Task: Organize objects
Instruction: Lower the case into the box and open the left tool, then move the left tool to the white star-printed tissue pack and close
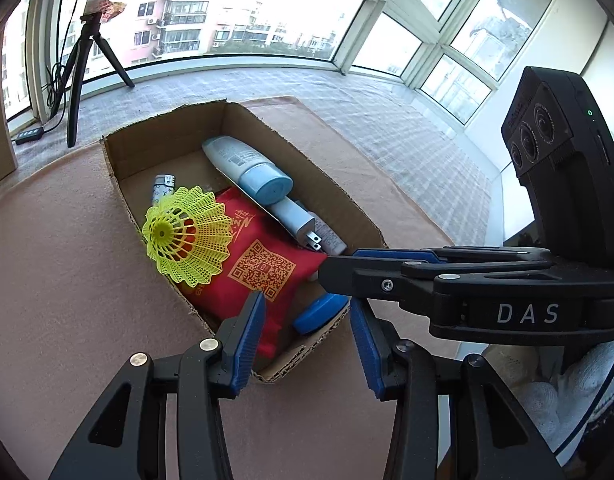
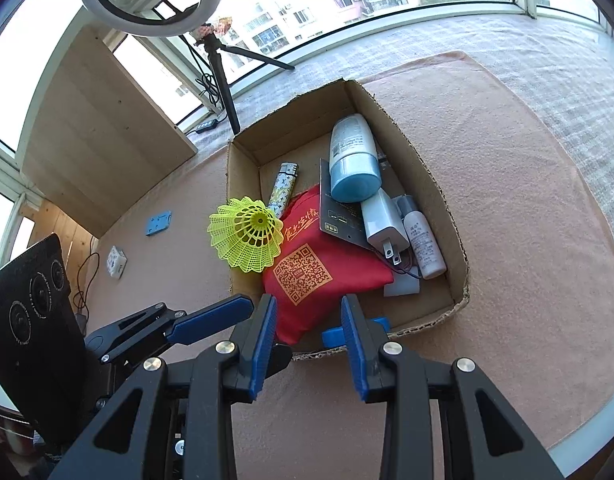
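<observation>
One neon-yellow mesh-skirted shuttlecock (image 2: 247, 238)

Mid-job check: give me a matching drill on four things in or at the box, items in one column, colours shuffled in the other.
Items:
1. shuttlecock
2. pouch with QR code
3. plug adapter
4. disc by the near wall

Colours:
A. white
B. blue
C. yellow-green
D. red

Pairs: 1-C, 2-D, 3-A, 4-B
</observation>
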